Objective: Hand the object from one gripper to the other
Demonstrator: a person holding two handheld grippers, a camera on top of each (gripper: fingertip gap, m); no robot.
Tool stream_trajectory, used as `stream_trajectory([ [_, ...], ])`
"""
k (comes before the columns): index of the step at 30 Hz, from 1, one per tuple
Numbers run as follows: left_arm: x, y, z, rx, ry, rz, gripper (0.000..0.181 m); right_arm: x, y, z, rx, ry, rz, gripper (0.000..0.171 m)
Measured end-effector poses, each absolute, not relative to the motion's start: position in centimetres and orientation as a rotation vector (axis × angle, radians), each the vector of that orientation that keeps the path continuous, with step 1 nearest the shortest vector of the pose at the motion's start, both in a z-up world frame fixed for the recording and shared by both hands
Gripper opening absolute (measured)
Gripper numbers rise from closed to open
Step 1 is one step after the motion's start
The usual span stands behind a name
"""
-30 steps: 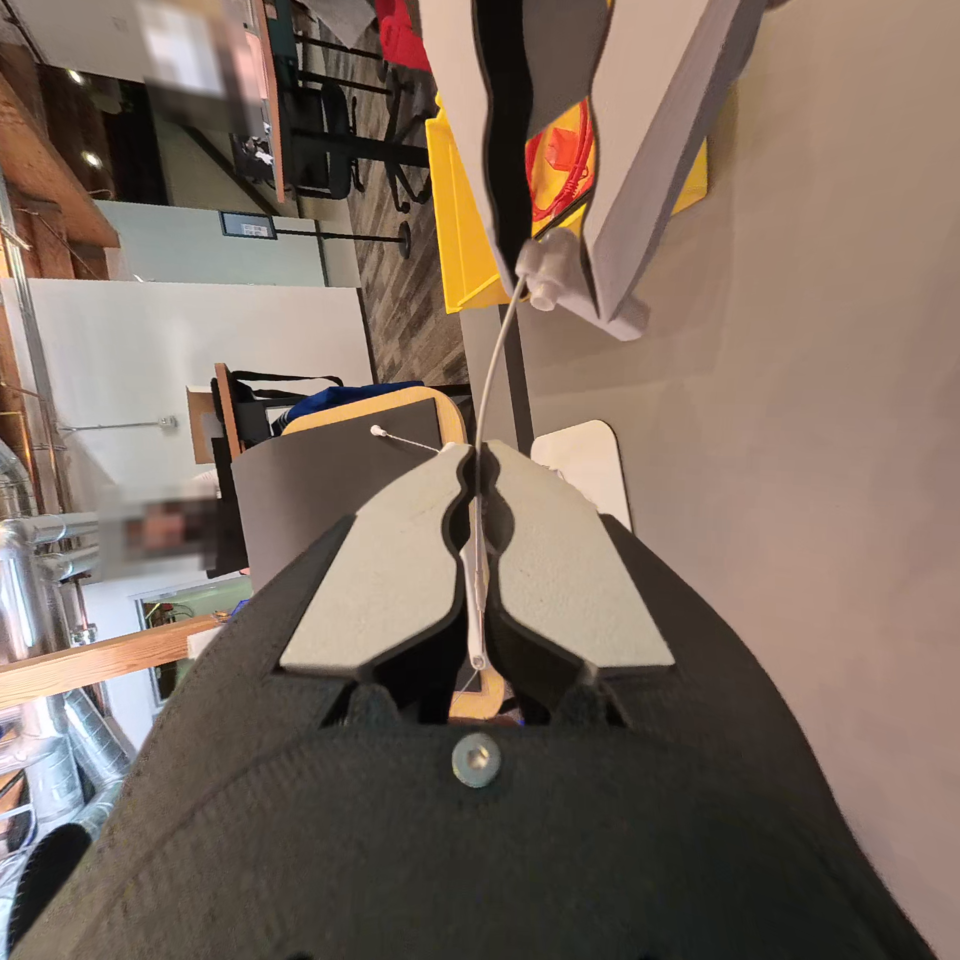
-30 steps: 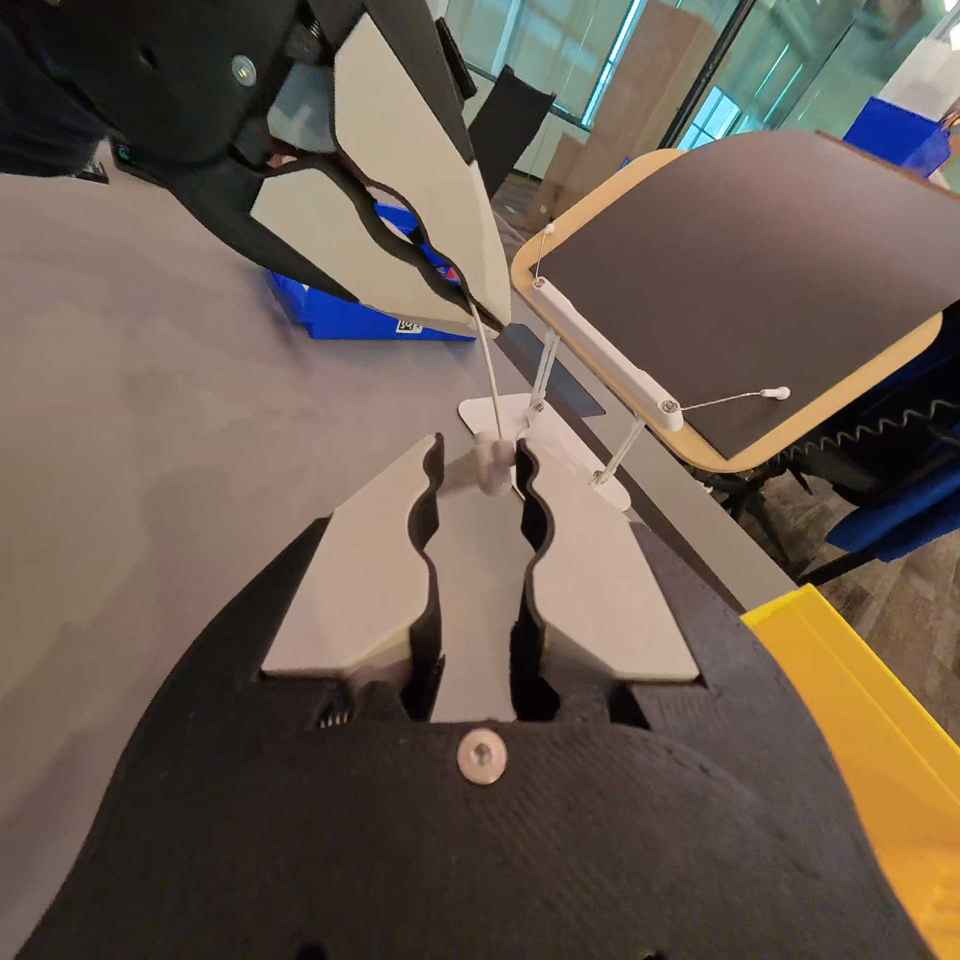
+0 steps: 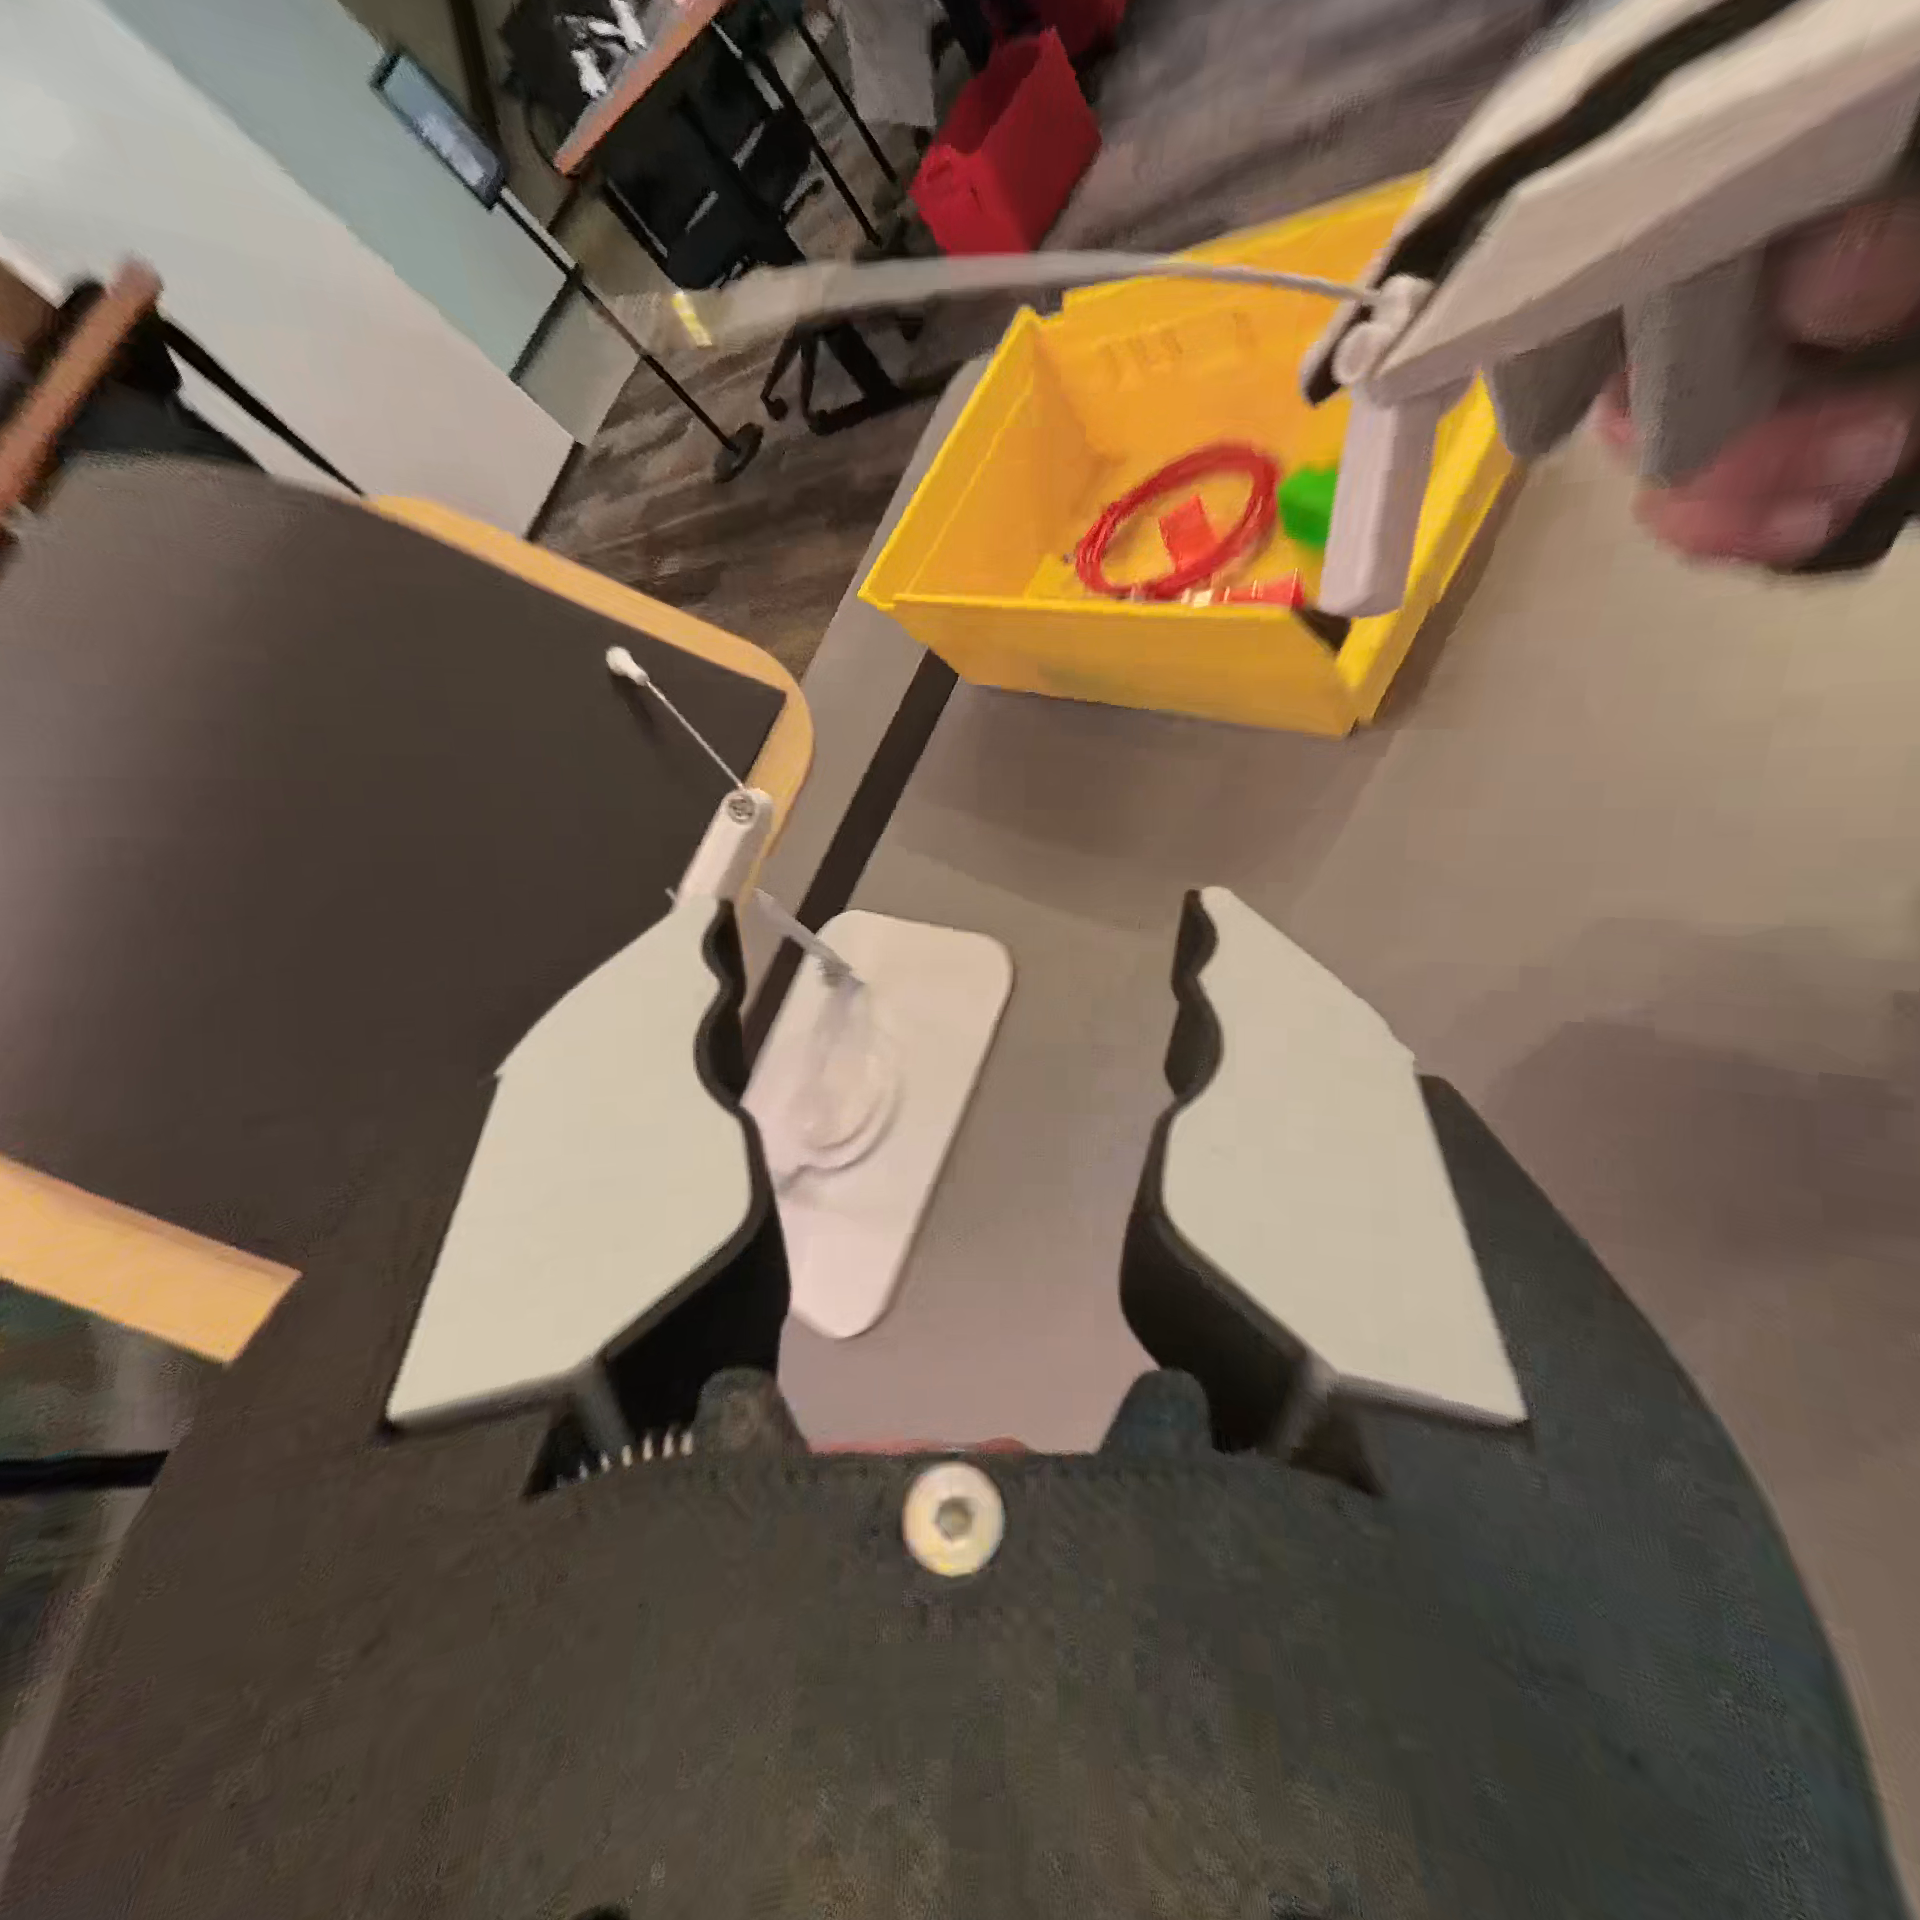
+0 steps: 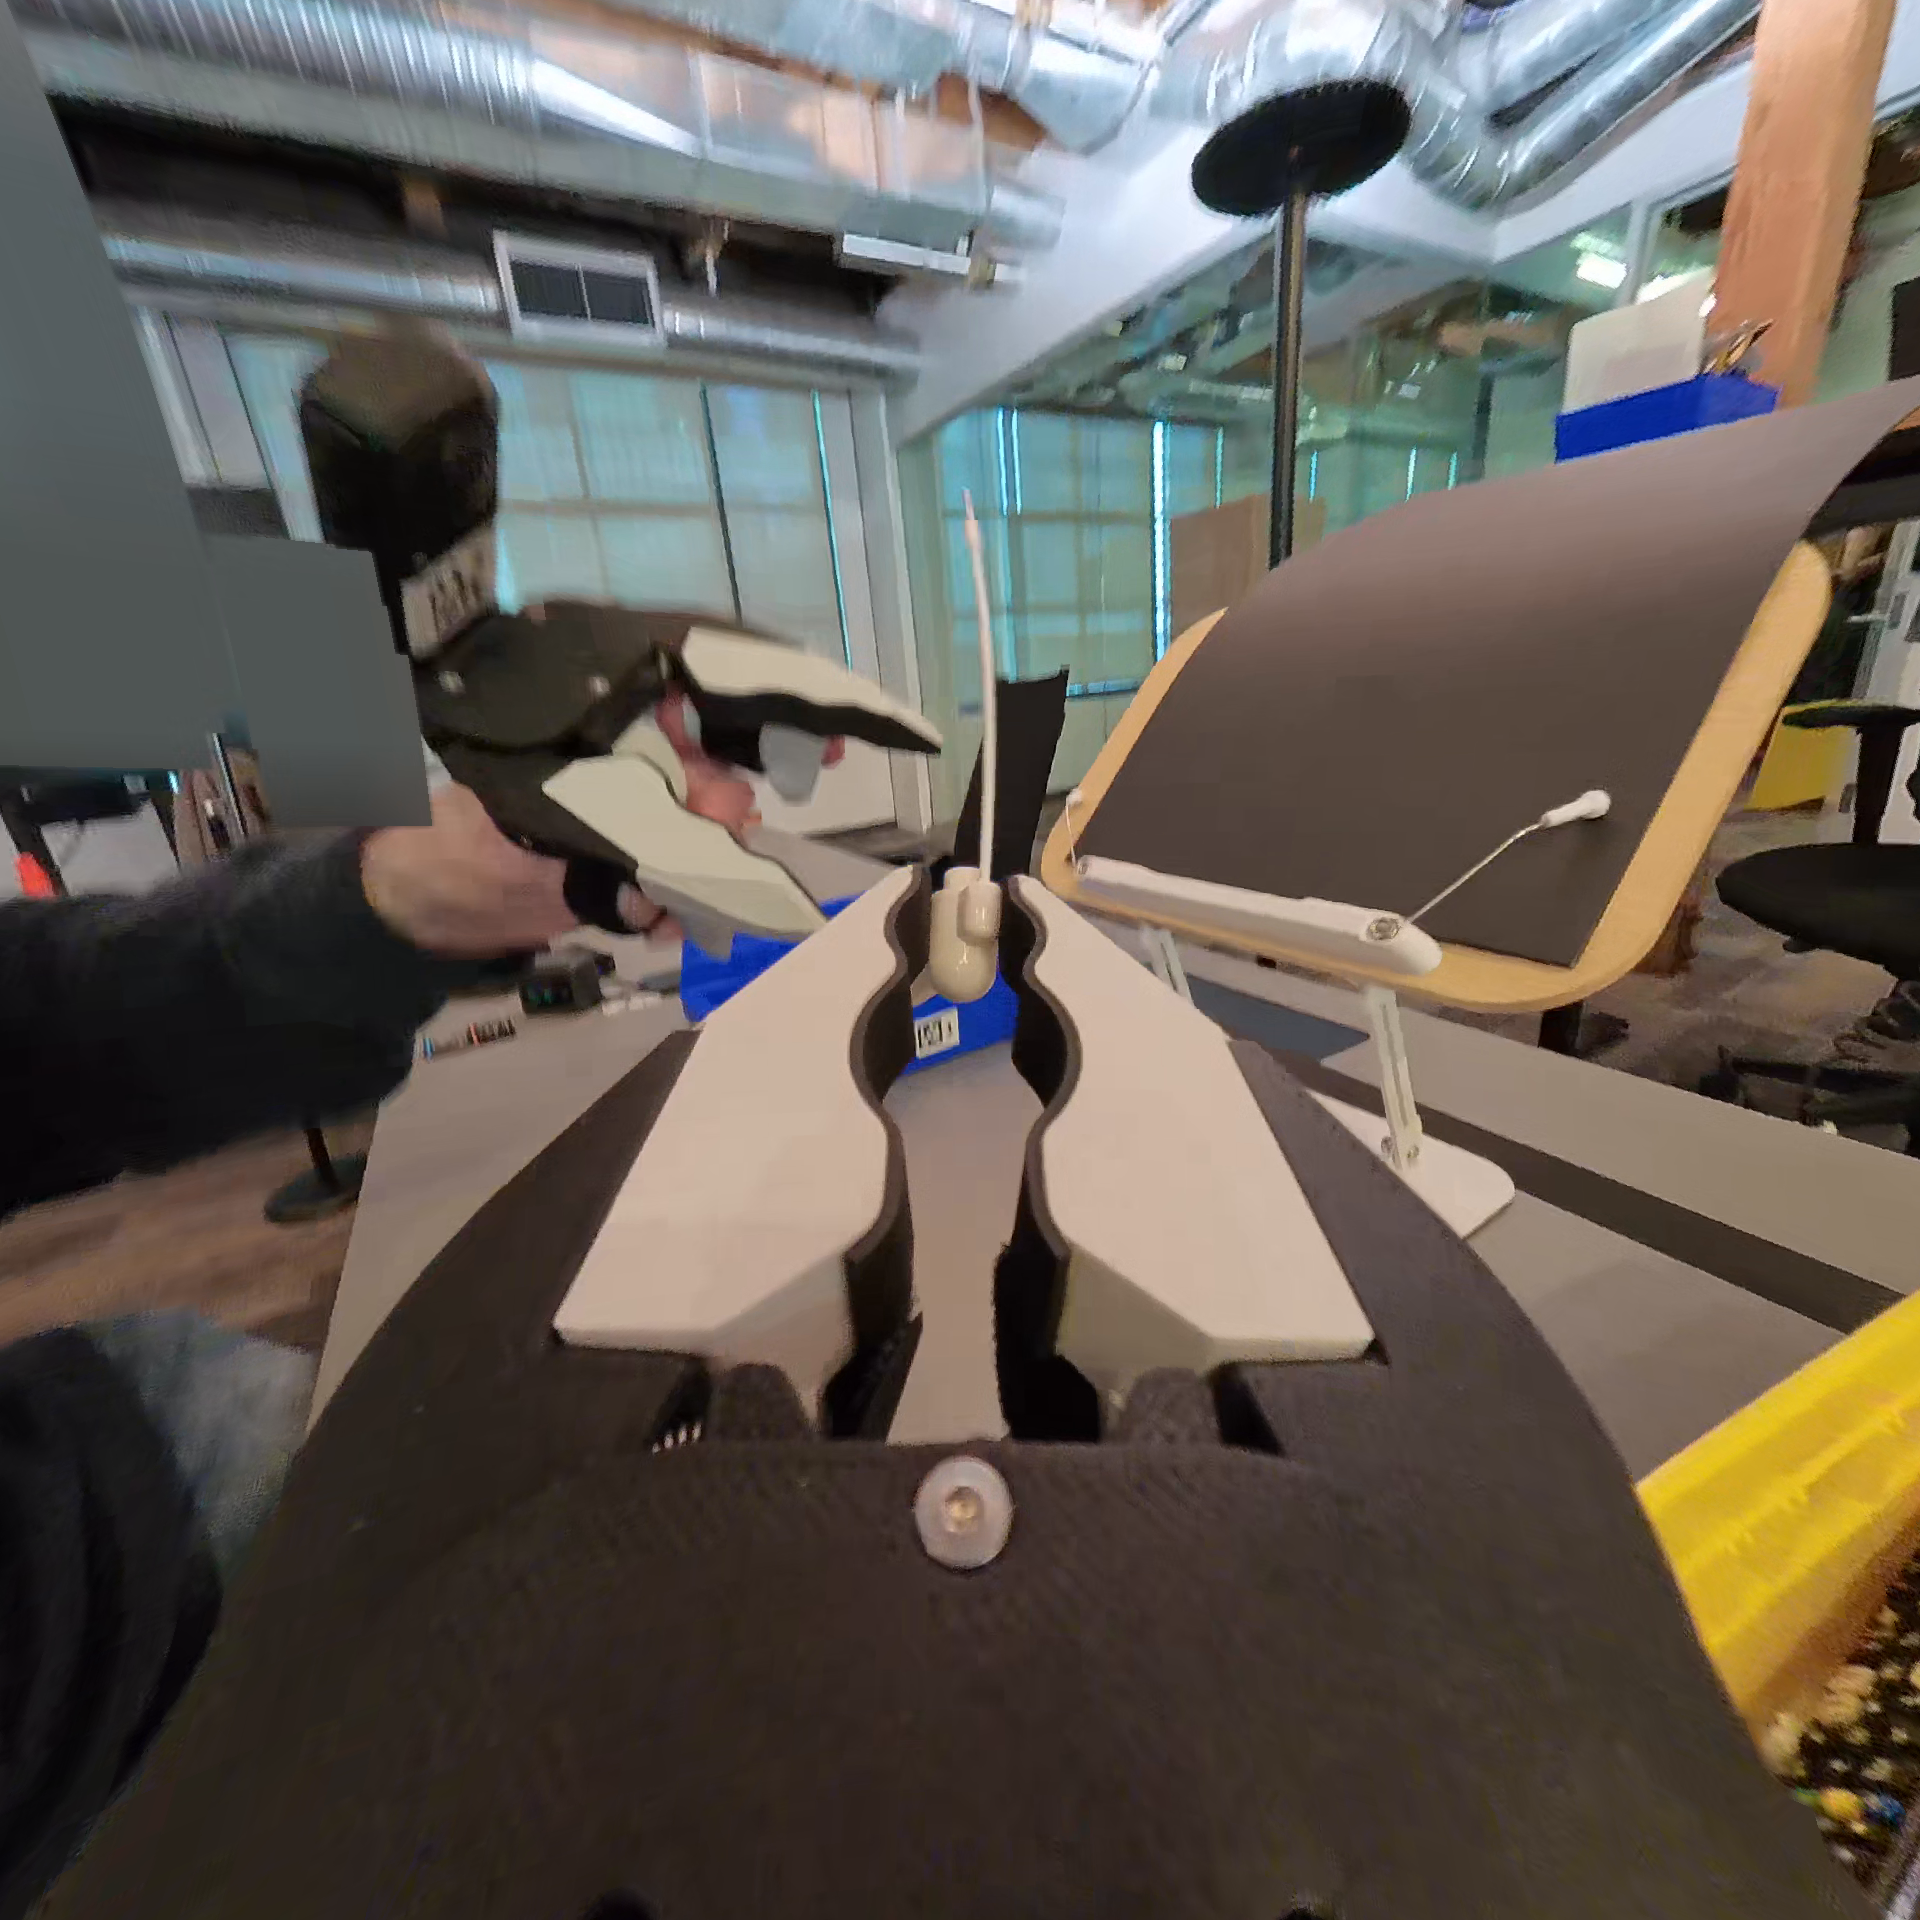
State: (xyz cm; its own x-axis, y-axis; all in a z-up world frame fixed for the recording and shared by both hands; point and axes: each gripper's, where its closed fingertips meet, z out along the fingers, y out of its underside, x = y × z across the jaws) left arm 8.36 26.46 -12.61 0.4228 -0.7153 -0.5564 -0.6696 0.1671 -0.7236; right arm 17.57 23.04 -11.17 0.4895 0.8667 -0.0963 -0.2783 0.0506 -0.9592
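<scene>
The object is a thin white cable with a small white plug at one end. In the right wrist view my right gripper [image 4: 964, 899] is shut on the white plug [image 4: 961, 935], and the cable [image 4: 985, 675] stands up from it. In the left wrist view my left gripper [image 3: 956, 925] is open and empty over the grey table. The right gripper [image 3: 1361, 353] shows at the upper right there, holding the plug, with the cable [image 3: 935, 286] trailing left, blurred. The left gripper [image 4: 831, 821] shows at the left of the right wrist view, open, held by a hand.
A yellow bin [image 3: 1132, 644] with a red wire coil [image 3: 1174, 530] and a green piece stands on the grey table [image 3: 1351, 935]. A black board on a white stand [image 4: 1455, 1184] is at the table edge. A blue bin [image 4: 977, 1013] lies behind the plug.
My left gripper has opened and let go of the cable, then pulled away. My right gripper has closed on the plug and now carries the cable alone, raised off the table.
</scene>
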Motion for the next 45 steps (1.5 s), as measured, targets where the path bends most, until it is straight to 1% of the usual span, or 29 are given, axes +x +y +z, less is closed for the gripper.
stream_trajectory([
  [1, 8.2, 26.7, -12.7, -1.557, 1.188, -0.139, 0.085, 17.8, 23.0, -10.8, -1.196, -0.582, 0.986, 0.010],
  [2, 8.1, 26.8, -12.8, -1.574, 1.108, -0.238, 0.085, 17.9, 23.0, -10.6, -1.174, -0.562, 1.007, 0.010],
  [4, 8.9, 26.0, -14.0, -1.613, 1.025, -0.500, 0.075, 17.6, 22.7, -10.3, -1.139, -0.547, 1.037, 0.010],
  [6, 10.8, 24.6, -15.6, -1.655, 1.008, -0.729, 0.072, 16.9, 22.4, -10.3, -1.115, -0.546, 1.072, 0.010],
  [7, 11.8, 23.9, -15.8, -1.641, 0.998, -0.817, 0.068, 16.6, 22.3, -10.4, -1.103, -0.542, 1.089, 0.010],
  [9, 13.6, 22.6, -15.2, -1.571, 0.974, -0.976, 0.061, 16.1, 22.0, -10.3, -1.080, -0.529, 1.123, 0.010],
  [11, 14.8, 21.7, -14.0, -1.492, 0.928, -1.104, 0.048, 15.9, 21.8, -10.3, -1.059, -0.514, 1.141, 0.010],
  [12, 15.4, 21.2, -13.9, -1.479, 0.924, -1.164, 0.045, 15.8, 21.8, -10.3, -1.052, -0.508, 1.148, 0.010],
  [19, 16.2, 20.0, -12.7, -1.362, 0.830, -1.307, 0.030, 15.3, 21.4, -10.9, -1.021, -0.476, 1.210, 0.010],
  [22, 15.9, 20.4, -12.7, -1.348, 0.745, -1.363, 0.014, 15.1, 21.2, -11.2, -1.013, -0.463, 1.228, 0.010],
  [24, 15.8, 20.3, -12.8, -1.338, 0.715, -1.417, 0.013, 15.1, 21.2, -11.4, -1.011, -0.451, 1.245, 0.011],
  [28, 15.8, 20.1, -13.0, -1.339, 0.733, -1.399, 0.012, 15.0, 21.1, -11.7, -1.021, -0.465, 1.262, 0.011],
  [31, 15.5, 20.3, -13.2, -1.365, 0.789, -1.281, 0.012, 15.3, 21.4, -12.2, -1.068, -0.480, 1.220, 0.013],
  [34, 14.7, 21.1, -13.1, -1.375, 0.857, -1.026, 0.012, 16.1, 21.9, -12.5, -1.133, -0.480, 1.122, 0.015],
  [37, 13.7, 22.3, -13.3, -1.392, 0.893, -0.722, 0.012, 16.2, 22.1, -12.2, -1.185, -0.501, 1.018, 0.014],
  [39, 13.6, 22.5, -13.4, -1.377, 0.935, -0.564, 0.012, 15.7, 22.3, -12.1, -1.219, -0.519, 0.971, 0.017],
  [45, 13.6, 22.7, -13.6, -1.325, 1.023, -0.232, 0.012, 15.2, 23.1, -12.1, -1.282, -0.529, 0.914, 0.018],
])
